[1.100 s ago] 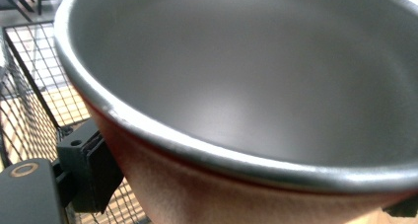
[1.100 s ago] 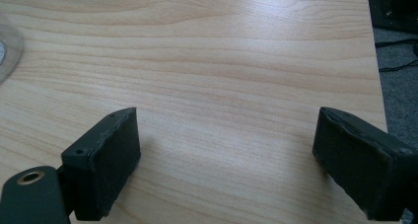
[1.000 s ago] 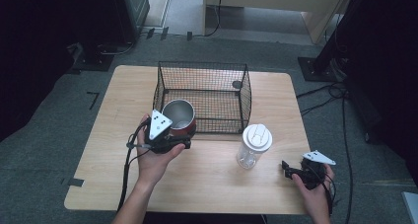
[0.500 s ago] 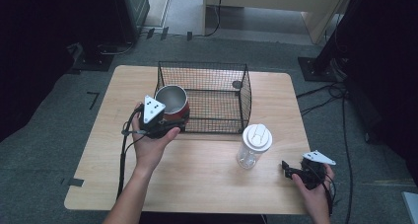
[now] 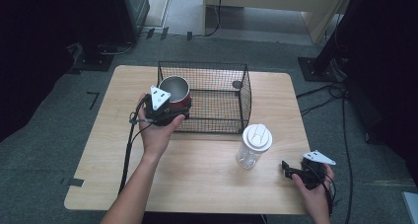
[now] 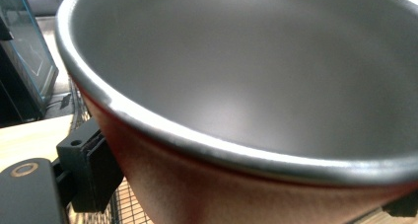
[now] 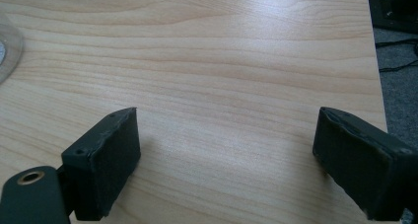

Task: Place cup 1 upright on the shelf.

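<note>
Two tongs: your left gripper (image 5: 170,116) grips the red metal cup (image 5: 175,92) at the wire basket's (image 5: 245,93) left corner — your right gripper (image 5: 291,172) is open.

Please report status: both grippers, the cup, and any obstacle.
Left gripper shut on red metal cup, over wire basket corner. Right gripper open, empty, on table. Basket wall below cup.
</note>
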`<control>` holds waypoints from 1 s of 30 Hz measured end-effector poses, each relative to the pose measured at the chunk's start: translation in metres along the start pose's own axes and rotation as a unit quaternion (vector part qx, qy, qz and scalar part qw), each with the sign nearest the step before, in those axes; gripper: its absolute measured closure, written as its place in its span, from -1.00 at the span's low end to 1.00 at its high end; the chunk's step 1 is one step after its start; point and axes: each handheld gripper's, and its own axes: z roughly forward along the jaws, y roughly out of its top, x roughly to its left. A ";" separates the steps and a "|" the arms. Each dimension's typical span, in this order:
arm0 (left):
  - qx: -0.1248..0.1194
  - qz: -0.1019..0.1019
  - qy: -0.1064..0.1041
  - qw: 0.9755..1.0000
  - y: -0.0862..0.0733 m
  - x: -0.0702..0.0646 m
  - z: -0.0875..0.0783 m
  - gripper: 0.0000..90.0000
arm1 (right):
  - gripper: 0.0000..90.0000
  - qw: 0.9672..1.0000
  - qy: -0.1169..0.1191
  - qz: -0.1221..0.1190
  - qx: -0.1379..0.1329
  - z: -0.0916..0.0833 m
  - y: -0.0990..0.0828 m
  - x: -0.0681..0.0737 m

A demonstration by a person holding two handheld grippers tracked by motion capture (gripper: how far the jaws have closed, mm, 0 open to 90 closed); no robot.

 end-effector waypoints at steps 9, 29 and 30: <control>0.027 -0.001 0.010 1.000 -0.008 0.000 0.033 -0.83 | -0.77 1.000 0.001 0.001 0.001 0.000 0.000 0.000; 0.099 0.006 0.033 0.995 -0.025 0.000 0.062 -0.83 | -0.77 1.000 0.002 0.000 0.001 0.000 0.000 0.000; 0.099 0.006 0.033 0.995 -0.025 0.000 0.062 -0.83 | -0.77 1.000 0.002 0.000 0.000 0.000 0.000 0.000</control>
